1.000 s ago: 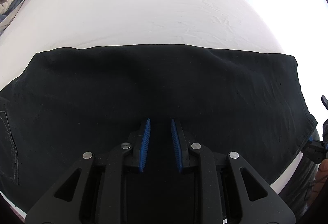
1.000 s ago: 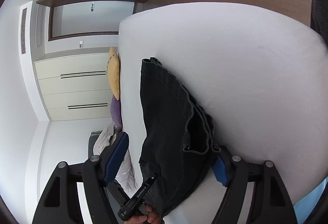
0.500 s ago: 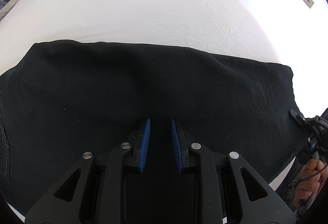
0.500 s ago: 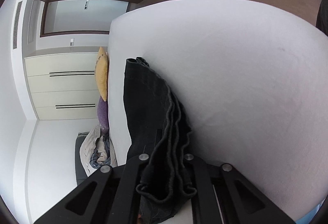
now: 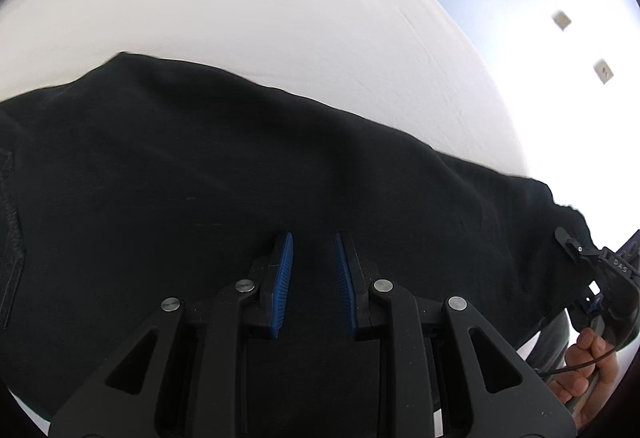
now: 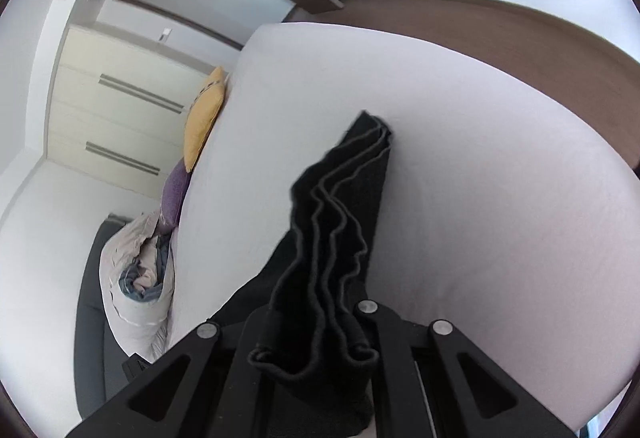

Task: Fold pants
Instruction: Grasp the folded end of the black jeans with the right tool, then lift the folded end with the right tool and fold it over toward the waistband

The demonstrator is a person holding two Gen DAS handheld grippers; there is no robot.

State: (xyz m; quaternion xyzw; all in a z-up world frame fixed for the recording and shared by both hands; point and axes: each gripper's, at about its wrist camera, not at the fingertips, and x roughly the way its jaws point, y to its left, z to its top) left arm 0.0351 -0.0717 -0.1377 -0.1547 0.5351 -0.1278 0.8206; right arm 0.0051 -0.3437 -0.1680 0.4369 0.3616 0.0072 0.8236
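The black pants (image 5: pixel 240 177) lie in a long folded band across the white bed (image 5: pixel 260 9), and one end is lifted off the sheet.

The left claw (image 5: pixel 314 278) is over the middle of the pants. Its two blue pads (image 5: pixel 282 286) stand only a small way apart. Dark cloth is seen in the narrow gap between them, but whether the pads pinch a fold of it or only hover above it, I cannot tell.

The right claw (image 6: pixel 316 334) is closed tight on the hem end of the pants (image 6: pixel 340 222). The stacked layers of cloth bunch up between its black fingers and hide the pads. From there the cloth rises away from the claw, and its far corner is near the sheet. In the left view the right claw (image 5: pixel 576 250) is at the right end of the pants, with a hand (image 5: pixel 588 370) on its handle.

A yellow pillow (image 6: pixel 204 117) and a purple pillow (image 6: pixel 176 193) are at the far edge of the bed.
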